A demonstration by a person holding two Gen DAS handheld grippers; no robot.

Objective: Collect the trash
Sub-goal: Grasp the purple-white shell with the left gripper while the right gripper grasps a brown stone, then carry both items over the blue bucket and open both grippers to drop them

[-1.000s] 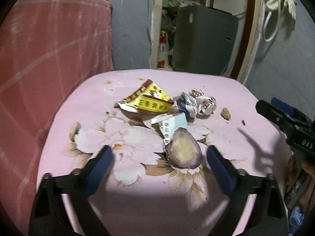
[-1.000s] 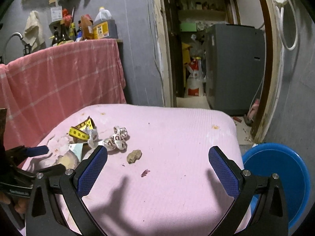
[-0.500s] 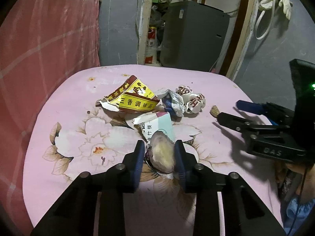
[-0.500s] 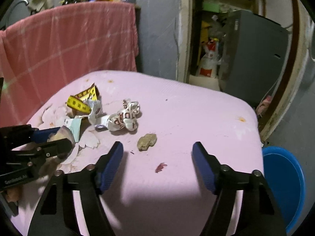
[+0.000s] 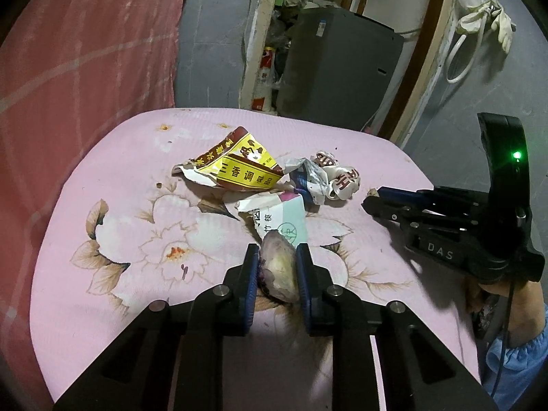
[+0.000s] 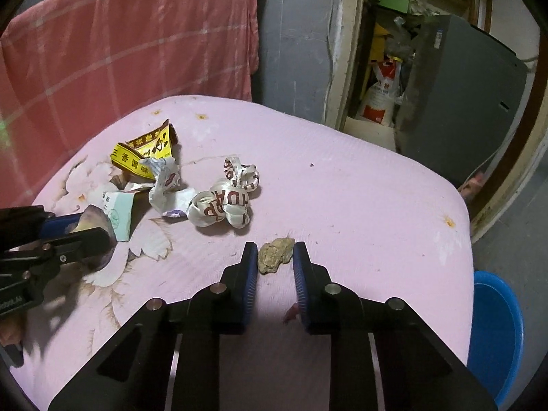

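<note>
A purple-brown food scrap lies on the pink flowered cloth. The jaws of my left gripper are closing and both pads press on it. To the right, a small brown lump sits between the closing jaws of my right gripper, touched by both pads. Behind them lie a yellow and brown wrapper, a white and teal paper packet and a crumpled white wrapper with red letters. The right gripper also shows in the left wrist view.
A blue basin stands on the floor to the right of the cloth's edge. A pink checked cloth hangs behind on the left. A grey appliance fills the doorway. A tiny red scrap lies under my right gripper.
Both grippers went from wide open to nearly closed: the left around the food scrap, the right around the brown lump. The right gripper moved in and down toward the lump.
</note>
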